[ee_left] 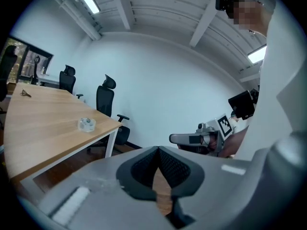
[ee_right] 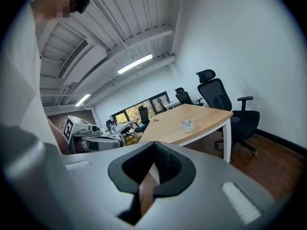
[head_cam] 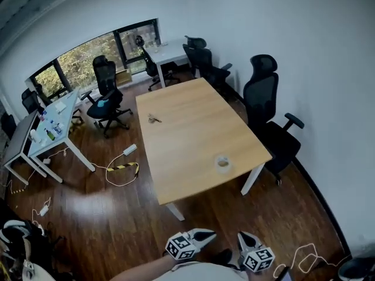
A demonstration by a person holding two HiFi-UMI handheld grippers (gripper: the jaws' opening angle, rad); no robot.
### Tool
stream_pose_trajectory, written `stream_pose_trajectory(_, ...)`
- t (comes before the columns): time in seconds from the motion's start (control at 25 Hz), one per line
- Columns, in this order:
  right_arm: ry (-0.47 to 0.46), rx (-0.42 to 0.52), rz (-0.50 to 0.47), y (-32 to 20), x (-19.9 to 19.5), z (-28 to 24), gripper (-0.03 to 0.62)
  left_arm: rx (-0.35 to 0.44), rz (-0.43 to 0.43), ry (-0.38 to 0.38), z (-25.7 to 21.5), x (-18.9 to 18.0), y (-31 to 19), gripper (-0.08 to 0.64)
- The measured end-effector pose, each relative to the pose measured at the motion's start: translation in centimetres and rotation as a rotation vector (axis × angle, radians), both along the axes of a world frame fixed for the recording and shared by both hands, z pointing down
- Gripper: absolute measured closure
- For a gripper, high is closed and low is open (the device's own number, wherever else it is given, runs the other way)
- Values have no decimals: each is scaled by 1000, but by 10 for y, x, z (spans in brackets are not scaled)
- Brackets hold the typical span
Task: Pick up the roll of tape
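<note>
Head view: the roll of tape [head_cam: 222, 163] lies flat on the wooden table [head_cam: 187, 122], near the corner closest to the person. It is well apart from the left gripper [head_cam: 206, 235] and the right gripper [head_cam: 244, 237], both low over open floor. Being so close to the edge, a clumsy nudge could push it off. A black chair [head_cam: 266, 107] crowds the right side of that corner.

Left gripper view: the jaws are pressed together on nothing. The tape [ee_left: 87, 124] sits ahead to the left. Arriving still closed would only knock it.

Right gripper view: these jaws also meet, empty. The tape [ee_right: 187, 124] looks pale and possibly see-through, too small to judge its rim, so a pinch may slip. The table leg [ee_right: 227, 140] and the chair's arm stand near.
</note>
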State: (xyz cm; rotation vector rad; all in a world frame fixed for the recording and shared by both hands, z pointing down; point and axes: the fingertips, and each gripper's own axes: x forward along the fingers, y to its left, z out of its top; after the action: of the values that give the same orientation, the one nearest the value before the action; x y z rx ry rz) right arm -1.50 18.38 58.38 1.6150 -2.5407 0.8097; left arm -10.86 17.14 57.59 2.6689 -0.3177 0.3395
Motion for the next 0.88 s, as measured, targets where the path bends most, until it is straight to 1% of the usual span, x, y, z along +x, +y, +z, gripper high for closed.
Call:
stream_pose_trajectory(0.12,-21,0,-36,-20,10,-13,586,12,-28,-10,-5,16,-19,555)
stream_pose_trajectory(0.24,-28,-11,-63,-32,33,-12,586,9,-56,-23,-4,39,-28,554)
stream_pose_trajectory(0.32,-31,1,-71,-40,46,-12,586,9,-64,-33,-2,52,-33,555)
stream_pose_trajectory(0.44,-30,31,-51,-50,72,-14,586,4,-63,-42,-3,70,-39,555)
stream_pose_trajectory(0.56,-38,38,-17,-59,97,-13,586,1,-65,-62,-3,82,-49,555)
stream_pose_trajectory(0.76,-49,25,-7,-72,110,-9,586,-3,-70,-85,-4,90,-68,555)
stream_pose_trajectory(0.88,-41,9,6,-83,116,-1,586,-19,-44,-88,8,103,-78,554)
